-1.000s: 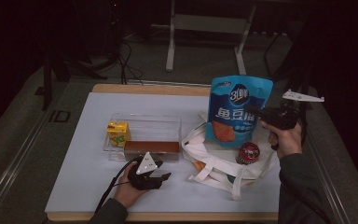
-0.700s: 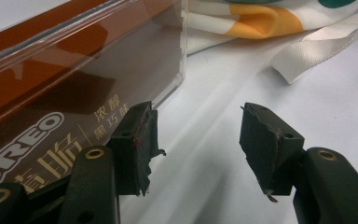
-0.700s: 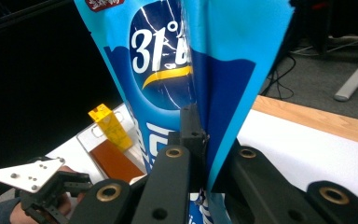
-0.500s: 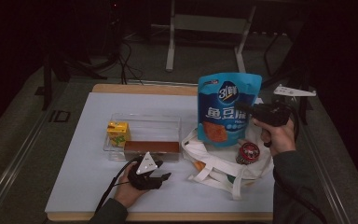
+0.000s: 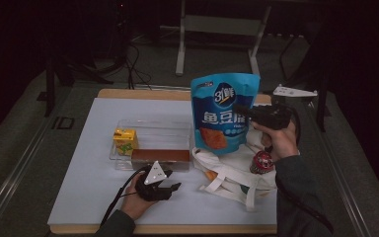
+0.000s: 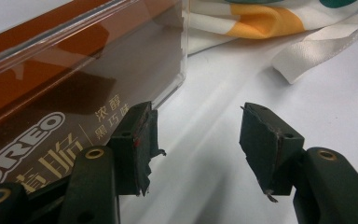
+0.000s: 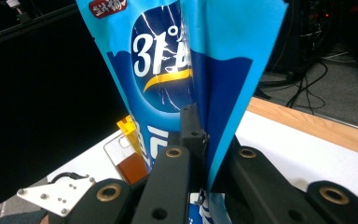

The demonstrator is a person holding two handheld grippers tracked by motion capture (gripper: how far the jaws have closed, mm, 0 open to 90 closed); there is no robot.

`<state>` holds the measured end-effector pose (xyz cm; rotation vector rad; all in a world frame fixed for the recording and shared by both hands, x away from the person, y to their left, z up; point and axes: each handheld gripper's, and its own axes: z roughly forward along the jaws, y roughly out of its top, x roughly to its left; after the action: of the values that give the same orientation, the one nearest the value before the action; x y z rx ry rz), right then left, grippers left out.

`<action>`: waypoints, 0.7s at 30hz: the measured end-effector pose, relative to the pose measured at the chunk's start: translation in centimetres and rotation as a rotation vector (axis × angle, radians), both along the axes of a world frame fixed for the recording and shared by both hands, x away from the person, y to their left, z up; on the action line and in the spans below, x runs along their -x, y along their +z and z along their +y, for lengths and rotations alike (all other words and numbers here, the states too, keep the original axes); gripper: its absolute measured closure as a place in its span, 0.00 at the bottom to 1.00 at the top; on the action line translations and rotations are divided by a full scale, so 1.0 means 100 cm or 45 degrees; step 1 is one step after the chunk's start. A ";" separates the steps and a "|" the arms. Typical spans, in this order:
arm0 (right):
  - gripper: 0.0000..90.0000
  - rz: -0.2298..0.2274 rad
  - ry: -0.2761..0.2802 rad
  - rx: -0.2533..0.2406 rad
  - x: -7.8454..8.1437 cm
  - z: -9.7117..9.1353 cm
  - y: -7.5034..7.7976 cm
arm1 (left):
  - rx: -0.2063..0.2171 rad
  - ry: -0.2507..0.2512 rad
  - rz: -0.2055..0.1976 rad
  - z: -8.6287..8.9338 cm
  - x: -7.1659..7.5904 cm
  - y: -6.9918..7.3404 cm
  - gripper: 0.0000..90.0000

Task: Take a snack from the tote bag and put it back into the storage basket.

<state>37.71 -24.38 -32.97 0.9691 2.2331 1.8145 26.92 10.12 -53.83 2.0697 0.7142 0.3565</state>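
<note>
Right tongs (image 5: 244,112) pinch the blue snack pouch (image 5: 224,111) above the tote bag (image 5: 227,175); I keep it upright toward the clear tray (image 5: 150,127), left tongs (image 5: 170,185) idle, half-open.

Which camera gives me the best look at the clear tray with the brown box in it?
The high view: the whole clear tray shows, with the brown box along its near wall and a yellow carton at one end. The left gripper view shows one corner up close; the right gripper view shows a sliver beside the blue pouch.

Bare tabletop (image 5: 86,148) lies left of the clear tray (image 5: 150,129); the cloth bag (image 5: 229,173) crowds the right.
</note>
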 end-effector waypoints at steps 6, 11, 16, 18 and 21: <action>0.99 -0.003 0.008 -0.014 -0.002 0.015 0.003 | 0.000 -0.001 -0.001 0.000 0.000 0.000 0.50; 0.99 0.004 0.009 -0.027 -0.006 0.023 0.005 | 0.001 -0.001 -0.001 0.000 0.000 0.000 0.50; 0.99 -0.003 0.025 -0.020 -0.006 0.031 0.010 | 0.000 -0.002 -0.001 0.000 0.000 0.000 0.50; 0.99 -0.004 0.030 -0.022 -0.006 0.033 0.011 | 0.000 -0.002 -0.002 0.000 0.000 0.000 0.50; 0.99 -0.004 0.048 -0.032 -0.006 0.040 0.014 | 0.001 -0.002 -0.001 0.000 0.000 0.000 0.50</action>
<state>38.36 -20.34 -31.62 0.9345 2.2468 1.8626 26.90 10.10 -53.85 2.0688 0.7119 0.3562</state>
